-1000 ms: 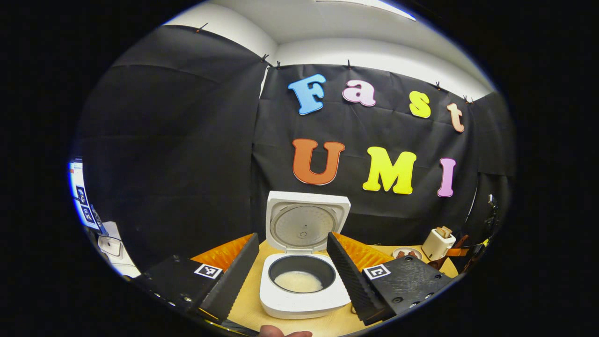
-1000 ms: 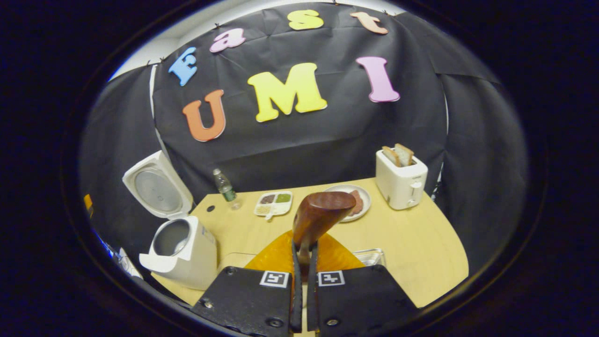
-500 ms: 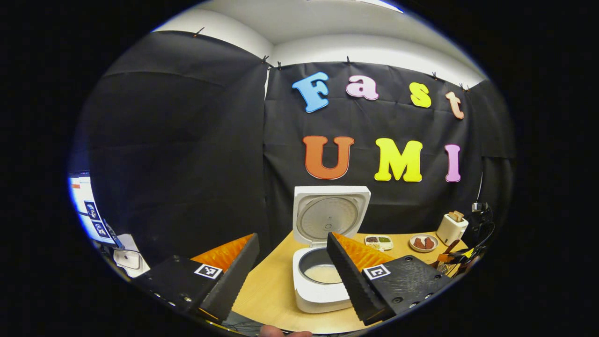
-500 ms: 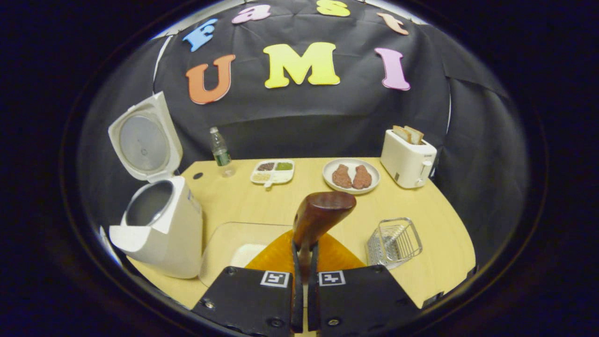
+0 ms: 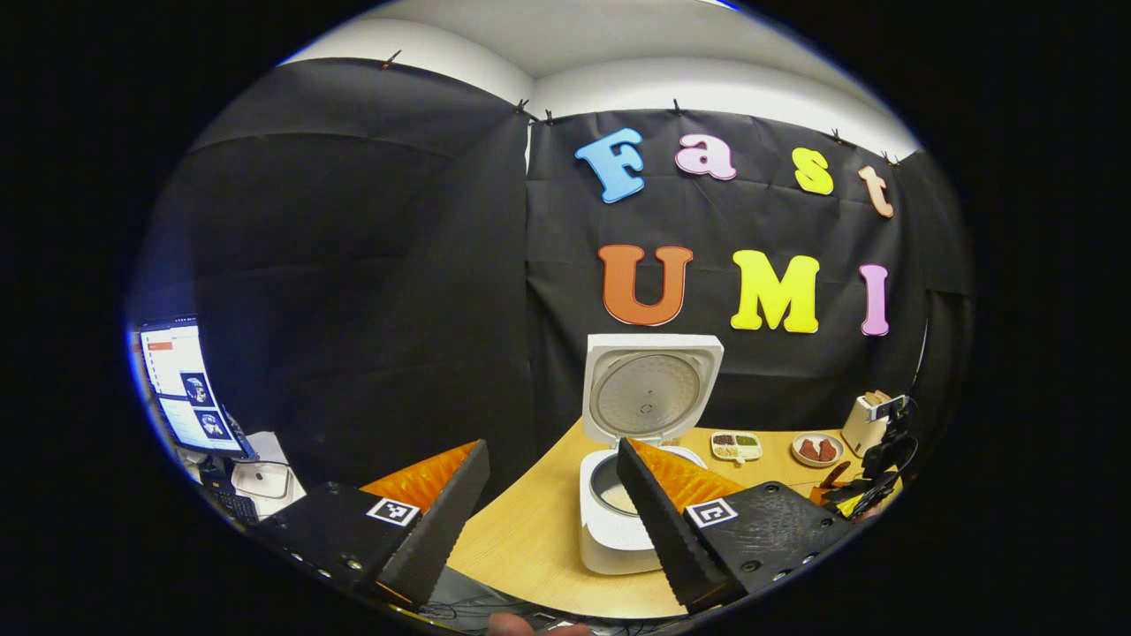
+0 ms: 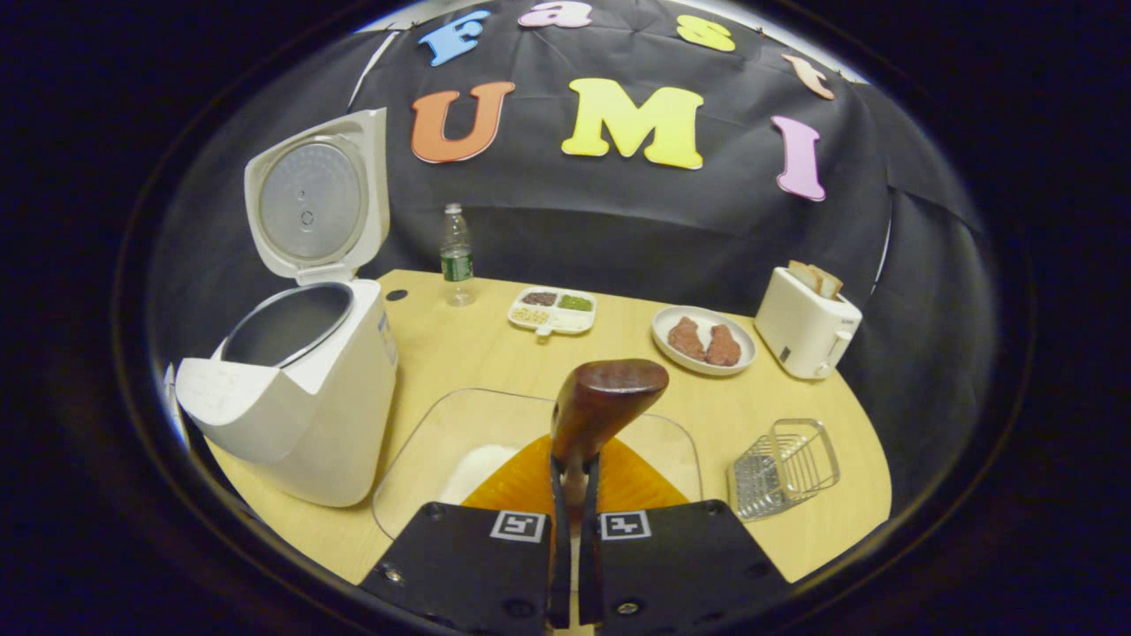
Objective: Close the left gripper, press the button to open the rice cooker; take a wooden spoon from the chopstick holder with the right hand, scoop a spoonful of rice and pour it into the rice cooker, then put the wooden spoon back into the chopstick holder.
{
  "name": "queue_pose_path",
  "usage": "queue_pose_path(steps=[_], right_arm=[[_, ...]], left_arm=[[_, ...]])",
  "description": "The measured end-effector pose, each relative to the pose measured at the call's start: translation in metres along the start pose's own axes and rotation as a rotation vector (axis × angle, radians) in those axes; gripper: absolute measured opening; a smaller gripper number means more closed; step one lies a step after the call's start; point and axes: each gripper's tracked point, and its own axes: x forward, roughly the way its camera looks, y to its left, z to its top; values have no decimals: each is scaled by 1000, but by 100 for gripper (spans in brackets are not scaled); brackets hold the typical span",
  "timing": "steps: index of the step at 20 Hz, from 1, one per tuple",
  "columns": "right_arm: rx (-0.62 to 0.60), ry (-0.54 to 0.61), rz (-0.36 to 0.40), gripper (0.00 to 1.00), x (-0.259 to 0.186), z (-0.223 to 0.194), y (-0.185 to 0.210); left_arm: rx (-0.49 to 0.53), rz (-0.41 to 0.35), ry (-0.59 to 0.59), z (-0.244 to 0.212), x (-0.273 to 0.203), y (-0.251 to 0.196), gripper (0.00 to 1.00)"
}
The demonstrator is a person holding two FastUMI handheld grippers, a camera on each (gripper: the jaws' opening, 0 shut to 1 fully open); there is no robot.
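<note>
Rice cooker (image 6: 296, 389) stood on the desk (image 6: 495, 340) ahead-left of the right tongs (image 6: 573, 481), lid up — those tongs were clamped on the wooden spoon (image 6: 601, 406), its bowl raised above a clear dish (image 6: 459, 442) of rice. A wire chopstick holder (image 6: 782, 466) lay ahead-right of them. The left tongs (image 5: 552, 503) were spread wide, holding nothing, the cooker just beyond.

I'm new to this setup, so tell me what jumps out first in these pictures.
The white rice cooker stands at the table's left with its lid flipped up. Up close, the right gripper pinches a dark wooden spoon above a clear glass dish holding rice.
</note>
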Motion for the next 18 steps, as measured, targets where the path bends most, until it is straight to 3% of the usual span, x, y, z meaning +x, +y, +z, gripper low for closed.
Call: queue_pose_path(steps=[7,9,13,18], right_arm=[[206,80,218,9,-3,-1,46],[312,113,234,9,-1,-3,37],[642,188,258,9,7,-9,7],[811,169,311,9,-1,-6,-17]], left_arm=[[-10,13,17,-8,-16,-8,94],[-14,22,15,-9,-21,-9,94],[-5,27,23,-8,-26,-17,94],[-11,12,17,2,-22,-38,94]])
